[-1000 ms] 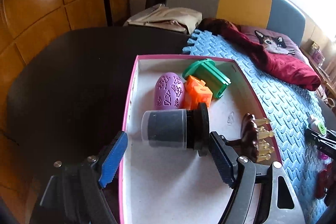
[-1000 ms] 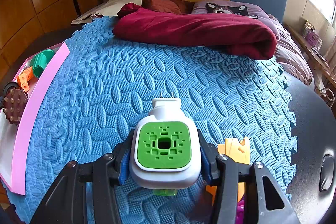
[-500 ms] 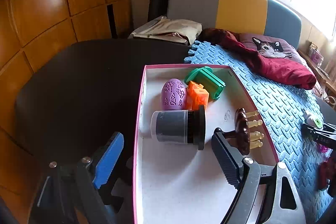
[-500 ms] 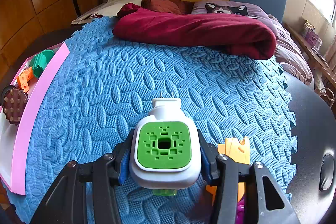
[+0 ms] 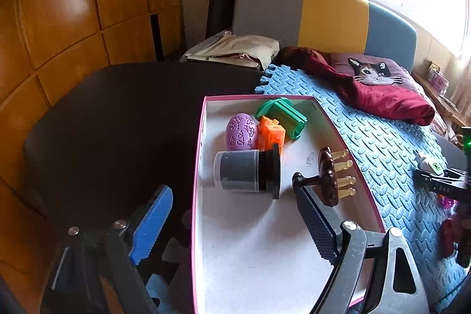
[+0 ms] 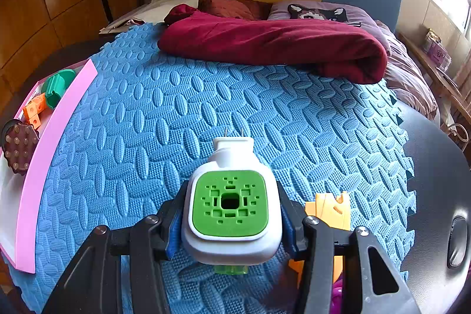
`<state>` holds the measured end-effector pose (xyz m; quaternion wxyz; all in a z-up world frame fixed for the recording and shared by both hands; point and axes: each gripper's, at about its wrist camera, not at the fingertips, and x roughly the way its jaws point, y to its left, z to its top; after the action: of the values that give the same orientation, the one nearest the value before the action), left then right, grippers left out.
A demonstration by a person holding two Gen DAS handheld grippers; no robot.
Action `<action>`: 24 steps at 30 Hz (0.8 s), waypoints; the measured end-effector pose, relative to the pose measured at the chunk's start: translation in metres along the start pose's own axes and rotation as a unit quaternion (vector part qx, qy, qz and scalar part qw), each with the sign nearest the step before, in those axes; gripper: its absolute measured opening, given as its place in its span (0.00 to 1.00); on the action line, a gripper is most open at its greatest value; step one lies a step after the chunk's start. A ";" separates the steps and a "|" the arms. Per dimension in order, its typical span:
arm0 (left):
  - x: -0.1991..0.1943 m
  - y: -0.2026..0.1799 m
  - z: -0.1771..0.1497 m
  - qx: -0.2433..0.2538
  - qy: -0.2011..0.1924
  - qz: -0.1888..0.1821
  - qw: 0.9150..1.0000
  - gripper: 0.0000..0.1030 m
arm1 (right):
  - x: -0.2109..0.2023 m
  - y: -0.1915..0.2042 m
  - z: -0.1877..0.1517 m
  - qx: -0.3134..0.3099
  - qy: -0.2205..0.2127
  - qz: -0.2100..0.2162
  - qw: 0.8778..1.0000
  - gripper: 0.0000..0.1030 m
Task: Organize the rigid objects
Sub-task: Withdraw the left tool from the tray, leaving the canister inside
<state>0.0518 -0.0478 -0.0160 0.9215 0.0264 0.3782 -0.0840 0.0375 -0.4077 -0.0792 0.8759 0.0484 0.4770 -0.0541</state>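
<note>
right gripper (image 6: 231,221), jaws closed on the flanks of a white plastic plug-in device with a green perforated face (image 6: 231,208), metal prongs pointing away from the camera, held low over the blue embossed foam mat (image 6: 182,114); contact with the mat cannot be told. left gripper (image 5: 232,219), jaws wide apart and empty, hangs over the near end of a pink-rimmed white tray (image 5: 196,167). tray contents: clear jar with black lid lying on its side (image 5: 247,171), purple patterned egg (image 5: 240,131), orange block toy (image 5: 271,134), green ribbed spool (image 5: 281,115), brown massager with amber prongs (image 5: 329,177). the step in hand appears to be carrying the device to the tray. judged best practice: lift clear of the pink rim, keep the grip square on the flanks, and release over the bare white floor at the near end, apart from the jar, which looks free to roll.
</note>
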 end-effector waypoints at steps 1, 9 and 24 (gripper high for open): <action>-0.001 0.000 -0.001 0.000 0.000 0.000 1.000 0.85 | 0.000 0.000 0.000 0.000 0.000 0.000 1.000 0.51; -0.009 0.005 -0.003 0.003 -0.009 0.000 1.000 0.85 | 0.000 0.000 0.000 0.000 0.000 0.000 1.000 0.51; -0.020 0.026 -0.009 -0.011 -0.013 -0.006 1.000 0.85 | 0.001 0.002 0.004 -0.007 0.007 -0.007 1.000 0.51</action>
<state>0.0359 -0.0180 -0.0085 0.9261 0.0130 0.3671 -0.0860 0.0415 -0.4060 -0.0783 0.8722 0.0394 0.4842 -0.0570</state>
